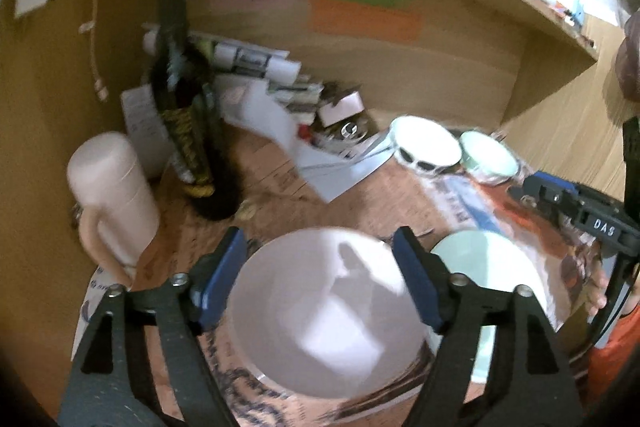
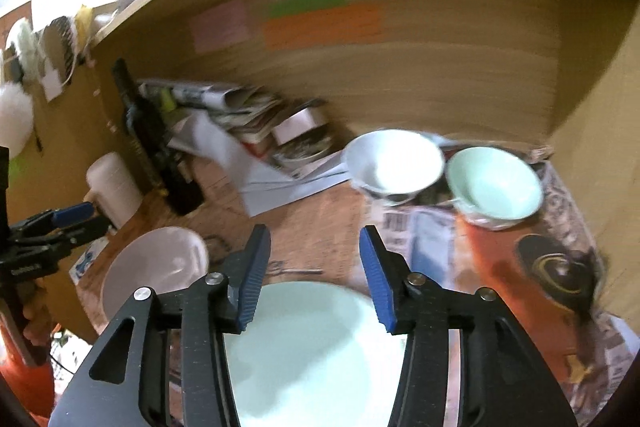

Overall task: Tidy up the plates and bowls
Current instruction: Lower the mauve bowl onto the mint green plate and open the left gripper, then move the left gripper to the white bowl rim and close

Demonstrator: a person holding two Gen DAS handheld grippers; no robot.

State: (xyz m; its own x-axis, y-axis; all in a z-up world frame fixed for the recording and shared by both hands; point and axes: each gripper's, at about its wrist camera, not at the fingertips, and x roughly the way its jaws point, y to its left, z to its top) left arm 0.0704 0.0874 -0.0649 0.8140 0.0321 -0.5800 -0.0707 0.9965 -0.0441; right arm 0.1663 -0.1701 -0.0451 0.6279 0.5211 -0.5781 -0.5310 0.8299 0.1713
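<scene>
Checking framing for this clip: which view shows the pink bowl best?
The left wrist view: the pink bowl fills the centre, interior visible. The right wrist view shows it small at the left, partly hidden.

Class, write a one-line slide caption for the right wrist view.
Open right tool above a mint plate, two bowls behind.

Near edge: plate (image 2: 316, 351) right of the near bowl (image 1: 328, 311). Far right, two bowls (image 2: 394, 163) (image 2: 494, 185) side by side. Jug (image 1: 112, 195), bottle (image 1: 188, 131), paper pile (image 1: 280, 99) at back left.
</scene>
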